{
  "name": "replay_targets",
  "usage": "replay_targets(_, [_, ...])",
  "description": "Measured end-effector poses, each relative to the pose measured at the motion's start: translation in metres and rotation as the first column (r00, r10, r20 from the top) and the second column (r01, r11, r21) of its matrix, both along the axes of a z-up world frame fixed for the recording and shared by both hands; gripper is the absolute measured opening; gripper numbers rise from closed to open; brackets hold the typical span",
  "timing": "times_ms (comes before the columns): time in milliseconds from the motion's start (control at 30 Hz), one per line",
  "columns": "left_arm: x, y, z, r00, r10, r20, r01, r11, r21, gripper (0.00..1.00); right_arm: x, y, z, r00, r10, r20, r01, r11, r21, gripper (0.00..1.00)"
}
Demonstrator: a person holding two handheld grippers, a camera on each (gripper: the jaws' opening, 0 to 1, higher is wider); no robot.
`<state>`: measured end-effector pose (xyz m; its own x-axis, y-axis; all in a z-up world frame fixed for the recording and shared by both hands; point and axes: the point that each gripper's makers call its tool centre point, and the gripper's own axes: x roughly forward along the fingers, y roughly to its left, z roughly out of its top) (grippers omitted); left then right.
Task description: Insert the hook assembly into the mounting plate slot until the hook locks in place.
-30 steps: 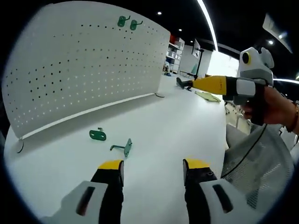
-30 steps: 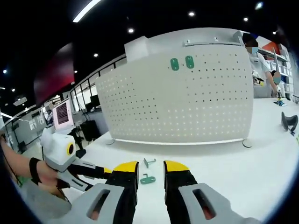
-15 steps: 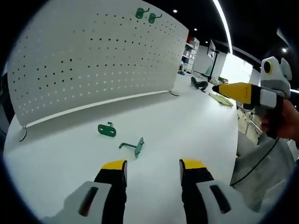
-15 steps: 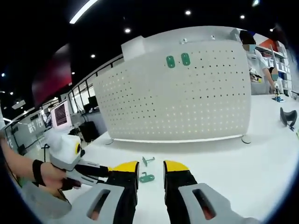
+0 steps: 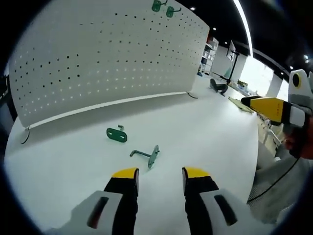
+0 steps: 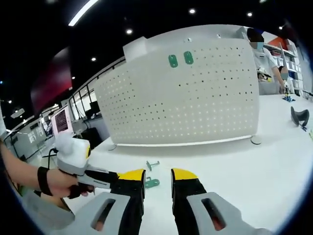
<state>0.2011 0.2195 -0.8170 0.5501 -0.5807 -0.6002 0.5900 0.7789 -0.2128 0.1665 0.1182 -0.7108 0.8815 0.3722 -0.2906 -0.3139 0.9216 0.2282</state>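
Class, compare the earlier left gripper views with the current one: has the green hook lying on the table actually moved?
No. The green hook keeps the same place beside the green mounting plate on the table; only the camera shifted.

Bright, even light falls from ceiling strips [image 5: 246, 29] and spot lamps [image 6: 191, 11] high above each claw; the white counter [image 5: 205, 132] shows soft glare and faint shadows; a window [image 5: 257, 76] far right of the left claw is blown out; fisheye bending curves the pegboard [image 6: 195, 98]; edges smear slightly.
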Motion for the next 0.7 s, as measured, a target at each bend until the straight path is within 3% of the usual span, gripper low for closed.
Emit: replay_targets(700, [0.015, -0.005, -0.020, 0.997, 0.072, -0.020, -0.071, 0.997, 0.030, 0.24, 0.001, -0.007, -0.008, 0.999, -0.019, -0.027, 0.019, 1.000, 0.016, 0.20])
